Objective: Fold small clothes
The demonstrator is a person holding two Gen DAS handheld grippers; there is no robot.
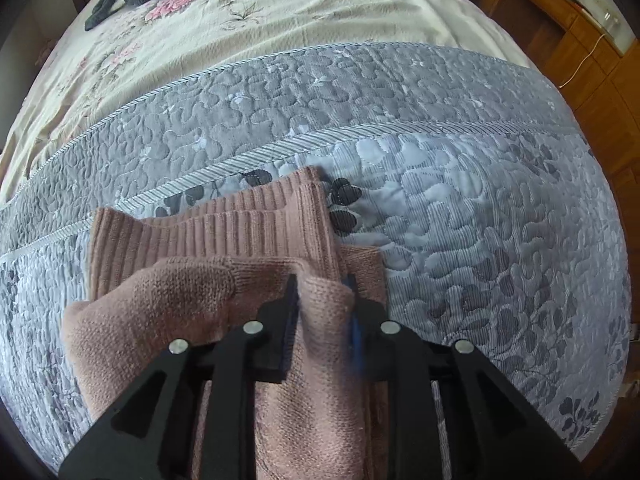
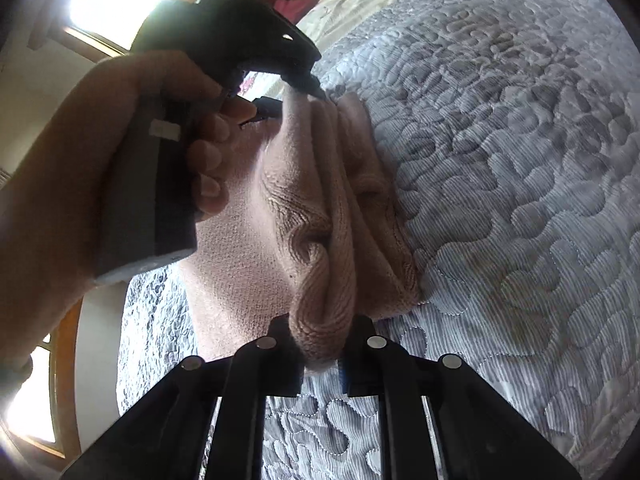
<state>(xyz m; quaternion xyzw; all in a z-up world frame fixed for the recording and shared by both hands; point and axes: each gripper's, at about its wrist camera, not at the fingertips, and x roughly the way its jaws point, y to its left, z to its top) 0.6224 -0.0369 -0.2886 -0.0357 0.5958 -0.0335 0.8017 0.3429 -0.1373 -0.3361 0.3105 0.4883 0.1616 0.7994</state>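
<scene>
Jaws of left gripper (image 1: 322,280) and right gripper (image 2: 322,322) clamp a dusty-pink ribbed knit garment (image 1: 224,236) over the grey quilted bedspread (image 1: 480,220).

A home bedroom: a bed (image 1: 500,216) spread with a grey quilted leaf-patterned coverlet and a cream floral sheet (image 1: 248,20), brown wooden cabinets (image 1: 560,32) along its right edge.

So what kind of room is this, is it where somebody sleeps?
Most likely a bedroom. The pink knitted garment lies on a grey quilted bedspread over a cream flowered sheet, with a brown wooden cabinet beside the bed. Both grippers are pinching the garment.
</scene>
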